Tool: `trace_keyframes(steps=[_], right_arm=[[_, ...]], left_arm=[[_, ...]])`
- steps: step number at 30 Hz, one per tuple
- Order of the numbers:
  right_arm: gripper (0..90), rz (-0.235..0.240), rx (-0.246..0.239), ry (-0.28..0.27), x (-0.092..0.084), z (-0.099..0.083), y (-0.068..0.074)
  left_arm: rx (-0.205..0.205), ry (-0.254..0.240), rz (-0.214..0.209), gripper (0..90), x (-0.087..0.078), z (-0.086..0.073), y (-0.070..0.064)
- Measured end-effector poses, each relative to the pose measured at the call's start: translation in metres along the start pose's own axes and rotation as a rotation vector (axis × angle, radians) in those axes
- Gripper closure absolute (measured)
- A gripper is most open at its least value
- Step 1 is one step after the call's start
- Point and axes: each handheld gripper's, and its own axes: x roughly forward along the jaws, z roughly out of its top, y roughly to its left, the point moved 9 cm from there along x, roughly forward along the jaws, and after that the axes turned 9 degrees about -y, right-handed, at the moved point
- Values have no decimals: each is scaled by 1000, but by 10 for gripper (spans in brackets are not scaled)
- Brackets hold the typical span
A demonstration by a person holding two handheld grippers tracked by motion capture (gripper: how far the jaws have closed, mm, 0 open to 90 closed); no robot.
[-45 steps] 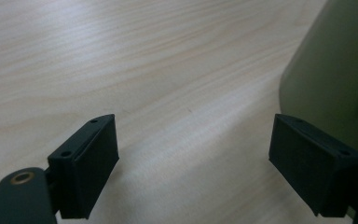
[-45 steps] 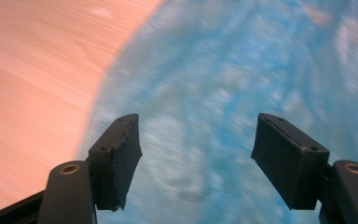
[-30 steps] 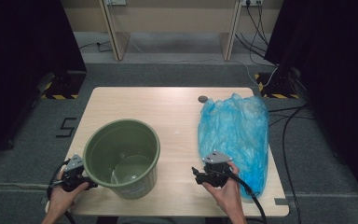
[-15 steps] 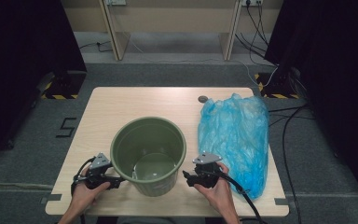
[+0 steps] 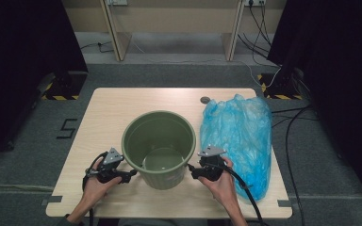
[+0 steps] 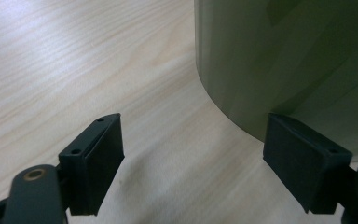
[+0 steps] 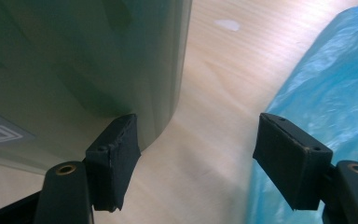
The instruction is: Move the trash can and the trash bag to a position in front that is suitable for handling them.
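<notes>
An olive-green bucket [image 5: 159, 146] stands upright in the middle of the wooden table [image 5: 113, 113], with nothing inside it. A crumpled blue plastic bag [image 5: 239, 134] lies flat to its right. My left gripper [image 5: 128, 175] sits low at the bucket's left side, open; in the left gripper view [image 6: 198, 163] the bucket wall [image 6: 284, 60] rises just past its right jaw. At the bucket's right side my right gripper [image 5: 192, 170] is open too. Its own view [image 7: 200, 158] has the bucket [image 7: 74, 56] by the left jaw and the bag [image 7: 335, 93] by the right jaw.
A small dark round thing [image 5: 205, 100] lies near the table's far edge. The bucket carries a white label [image 7: 0, 133] low on its wall. Cables [image 5: 287, 117] run over the floor at the right. Bare tabletop lies left of and behind the bucket.
The bucket has slid to the right, from the table's left part to its middle, with the left gripper following at its side. The right gripper has come in close to the bucket.
</notes>
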Motion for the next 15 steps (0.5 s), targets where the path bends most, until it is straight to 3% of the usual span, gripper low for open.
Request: trace_keyframes(steps=[5,12,15], right_arm=[[315,-26,13,-3,9,7,-13],[346,-66,0,-3,15,12,-21],[372,-85,18,-7,20,15,-26]], left_arm=[[10,4,19,194,11,6,6],[37,8,46,220,20,13,11],[39,17,47,221,24,16,11]])
